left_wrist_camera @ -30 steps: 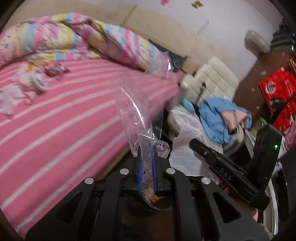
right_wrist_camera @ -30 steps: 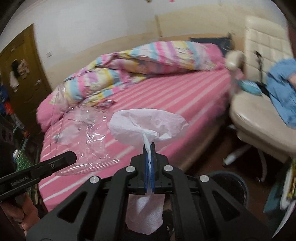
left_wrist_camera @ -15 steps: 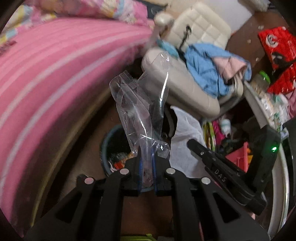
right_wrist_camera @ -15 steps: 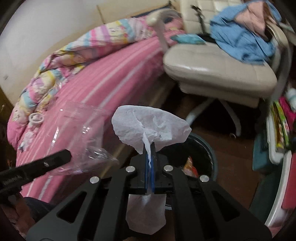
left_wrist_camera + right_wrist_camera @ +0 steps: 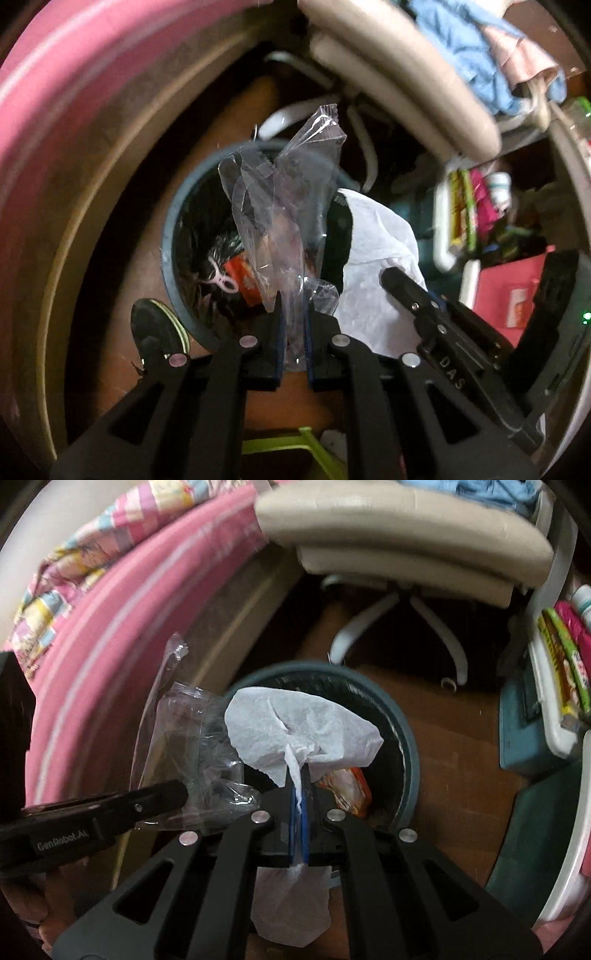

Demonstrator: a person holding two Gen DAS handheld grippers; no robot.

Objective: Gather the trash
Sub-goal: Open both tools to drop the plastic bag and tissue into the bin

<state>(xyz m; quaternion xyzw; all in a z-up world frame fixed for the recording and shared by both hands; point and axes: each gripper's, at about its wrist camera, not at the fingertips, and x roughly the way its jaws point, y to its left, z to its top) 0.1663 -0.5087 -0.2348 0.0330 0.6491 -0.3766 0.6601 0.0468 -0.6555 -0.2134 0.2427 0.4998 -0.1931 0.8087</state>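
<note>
My left gripper [image 5: 293, 306] is shut on a clear plastic bag [image 5: 284, 192] and holds it over a round blue-rimmed trash bin [image 5: 167, 236] on the floor. My right gripper [image 5: 300, 775] is shut on a white tissue [image 5: 299, 727] and holds it over the same bin [image 5: 410, 753]. The tissue also shows in the left wrist view [image 5: 376, 251], just right of the bag. The bag shows in the right wrist view [image 5: 192, 746], left of the tissue. The bin holds an orange wrapper [image 5: 347, 786] and other litter.
The pink striped bed [image 5: 122, 602] runs along the left of the bin. A beige swivel chair [image 5: 406, 546] with white legs stands beyond it, with blue clothes [image 5: 465, 51] on it. A white rack with books [image 5: 561, 664] and a teal box [image 5: 521, 716] stand at right.
Both grippers swung from facing the bed down toward the floor. The bag and the tissue now hang over the trash bin; both stay gripped.
</note>
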